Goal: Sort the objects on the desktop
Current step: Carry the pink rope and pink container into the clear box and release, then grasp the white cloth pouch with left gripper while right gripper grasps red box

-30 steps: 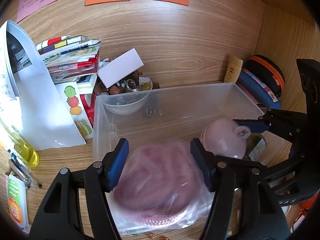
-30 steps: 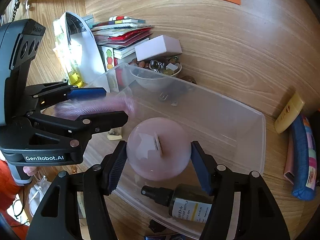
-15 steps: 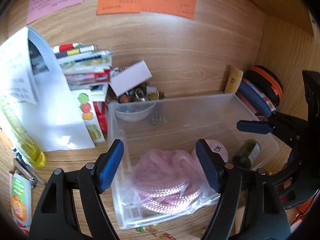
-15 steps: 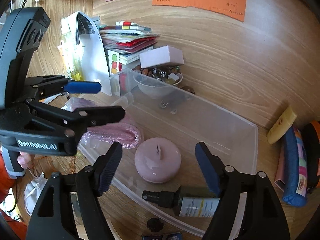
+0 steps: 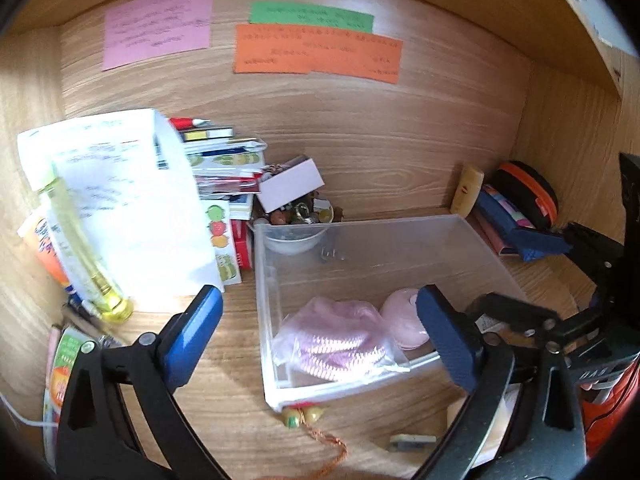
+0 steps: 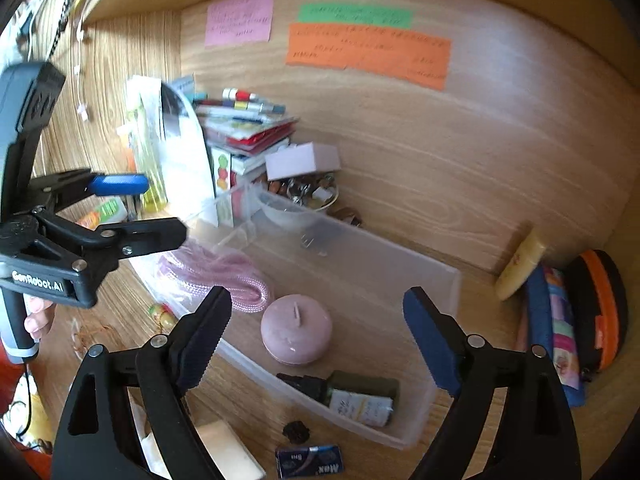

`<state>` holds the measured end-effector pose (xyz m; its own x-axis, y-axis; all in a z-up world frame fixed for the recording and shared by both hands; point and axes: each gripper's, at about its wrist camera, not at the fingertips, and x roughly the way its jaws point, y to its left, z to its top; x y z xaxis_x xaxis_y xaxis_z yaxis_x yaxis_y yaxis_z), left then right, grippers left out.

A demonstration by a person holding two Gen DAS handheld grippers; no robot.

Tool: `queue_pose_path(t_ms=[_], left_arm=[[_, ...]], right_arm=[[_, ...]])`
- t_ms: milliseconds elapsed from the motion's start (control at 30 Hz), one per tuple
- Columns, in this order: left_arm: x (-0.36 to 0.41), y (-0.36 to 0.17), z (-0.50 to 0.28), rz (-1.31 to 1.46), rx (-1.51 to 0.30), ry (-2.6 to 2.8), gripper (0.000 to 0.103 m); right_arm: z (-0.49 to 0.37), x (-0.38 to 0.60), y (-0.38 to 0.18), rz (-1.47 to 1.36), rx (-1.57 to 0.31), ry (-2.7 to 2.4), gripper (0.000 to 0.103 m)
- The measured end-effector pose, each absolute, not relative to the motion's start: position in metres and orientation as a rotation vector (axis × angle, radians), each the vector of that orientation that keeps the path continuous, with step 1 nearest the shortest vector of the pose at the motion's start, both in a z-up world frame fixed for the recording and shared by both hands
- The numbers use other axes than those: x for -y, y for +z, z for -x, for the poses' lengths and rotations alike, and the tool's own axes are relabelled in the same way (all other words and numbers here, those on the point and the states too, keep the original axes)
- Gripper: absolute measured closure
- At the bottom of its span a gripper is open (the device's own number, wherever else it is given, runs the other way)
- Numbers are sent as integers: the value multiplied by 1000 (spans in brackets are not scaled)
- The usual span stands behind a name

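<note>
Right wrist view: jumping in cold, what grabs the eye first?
The clear plastic bin at centre, holding a bagged pink cord at its left end, a pink candle in the middle and a dark spray bottle nearer. Above, pink, green and orange notes on the wooden back wall.

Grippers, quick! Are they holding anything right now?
Left gripper: open, empty, jaws just opened; pink cord bag lies in the clear bin.
Right gripper: open, empty, jaws just opened; pink candle in the bin.
</note>
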<state>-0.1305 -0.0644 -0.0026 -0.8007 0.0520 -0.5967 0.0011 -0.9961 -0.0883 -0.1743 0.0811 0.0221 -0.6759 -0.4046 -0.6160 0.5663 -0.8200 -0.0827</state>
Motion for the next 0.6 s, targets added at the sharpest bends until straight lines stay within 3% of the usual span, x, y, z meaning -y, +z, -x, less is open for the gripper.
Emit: queue_pose_path(t_ms=[267, 333, 600], left_arm=[[68, -18, 96, 1089, 89, 2976, 3], [69, -24, 85, 1117, 82, 2978, 3], [62, -32, 44, 1122, 124, 2966, 3]], right_arm=[[143, -126, 31, -783, -280, -2522, 12], [134, -138, 29, -778, -264, -2545, 7], [109, -172, 17, -812, -216, -2584, 6]])
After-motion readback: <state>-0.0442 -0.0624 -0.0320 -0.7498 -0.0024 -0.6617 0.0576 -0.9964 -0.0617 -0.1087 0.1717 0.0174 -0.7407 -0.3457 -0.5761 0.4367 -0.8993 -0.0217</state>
